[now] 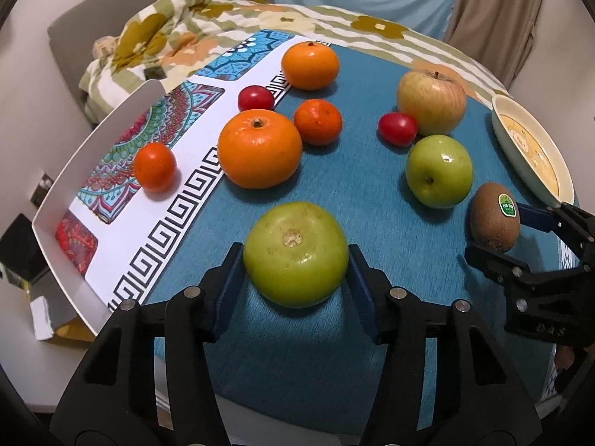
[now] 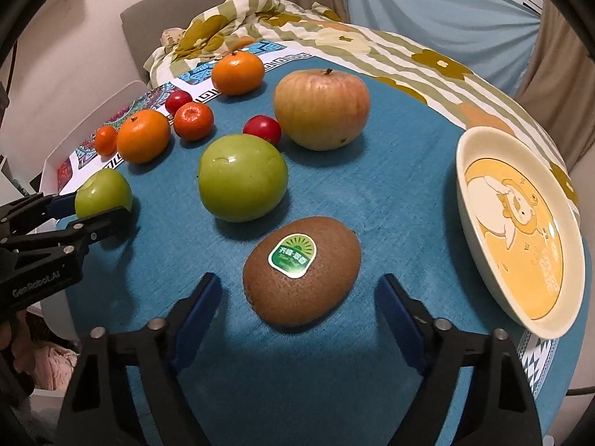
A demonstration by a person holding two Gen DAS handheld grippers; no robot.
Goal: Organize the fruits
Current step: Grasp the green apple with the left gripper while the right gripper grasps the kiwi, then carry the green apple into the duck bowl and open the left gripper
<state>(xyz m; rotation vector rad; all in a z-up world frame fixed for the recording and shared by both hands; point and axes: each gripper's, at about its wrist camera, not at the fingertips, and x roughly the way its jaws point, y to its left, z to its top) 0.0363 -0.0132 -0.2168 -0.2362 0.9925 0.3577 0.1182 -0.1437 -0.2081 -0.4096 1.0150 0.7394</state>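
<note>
A small green fruit point(image 1: 295, 252) lies on the teal cloth between my left gripper's point(image 1: 295, 258) blue pads, and both pads touch its sides. The right wrist view shows the same grip at the left edge, with the left gripper point(image 2: 98, 210) on the green fruit point(image 2: 103, 193). A brown kiwi point(image 2: 301, 271) with a green sticker lies between the fingers of my right gripper point(image 2: 301, 288), with a gap on each side. In the left wrist view the right gripper point(image 1: 500, 232) straddles the kiwi point(image 1: 494, 219).
A larger green apple point(image 2: 241, 178), a red-yellow apple point(image 2: 321, 107), two oranges point(image 1: 259, 148) point(image 1: 310, 65), two mandarins point(image 1: 318, 122) point(image 1: 154, 166) and two cherry tomatoes point(image 1: 256, 98) point(image 1: 397, 129) lie behind. A cream plate point(image 2: 520, 230) sits right, and a white patterned tray point(image 1: 85, 141) left.
</note>
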